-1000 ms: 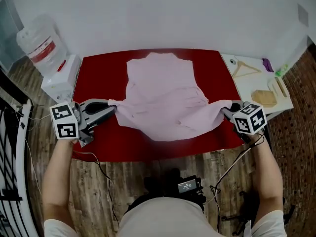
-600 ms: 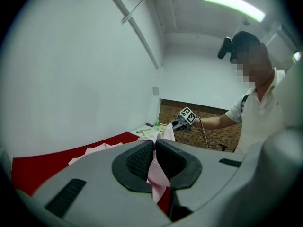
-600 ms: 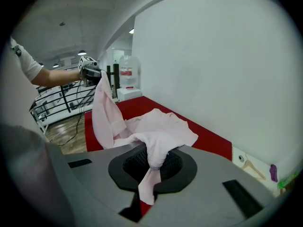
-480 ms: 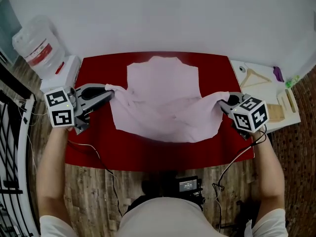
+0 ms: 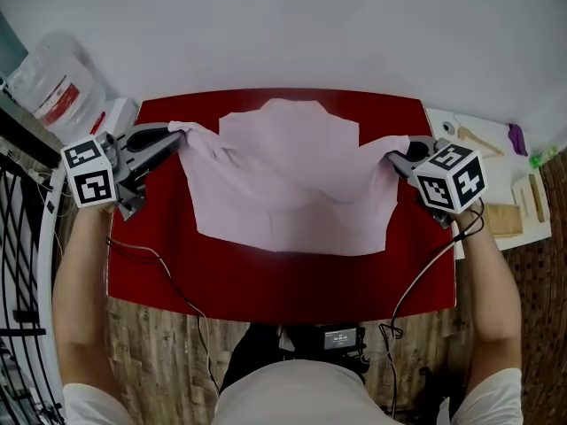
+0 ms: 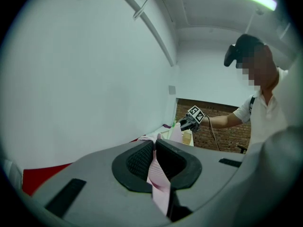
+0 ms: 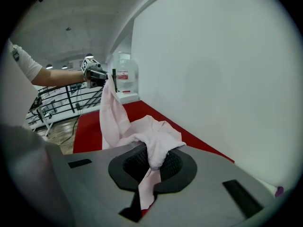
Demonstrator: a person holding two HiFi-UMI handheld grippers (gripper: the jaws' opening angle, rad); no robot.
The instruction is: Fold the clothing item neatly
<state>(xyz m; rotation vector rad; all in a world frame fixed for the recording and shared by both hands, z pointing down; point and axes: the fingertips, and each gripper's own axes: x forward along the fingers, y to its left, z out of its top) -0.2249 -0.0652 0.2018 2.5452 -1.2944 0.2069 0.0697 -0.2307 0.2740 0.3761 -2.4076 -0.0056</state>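
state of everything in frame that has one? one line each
left gripper, jaws shut on one side of the pink garment
right gripper, jaws shut on the opposite side
pink garment, both held sides lifted, rest lying on the red table
water jug, upright

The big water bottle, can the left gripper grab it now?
Probably not: the left gripper is shut on the pink garment, so its jaws are full. The water bottle stands nearby.

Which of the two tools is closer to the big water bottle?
The left tool, gripping the pink garment: the water bottle stands just beside it, while the right tool is across the red table.
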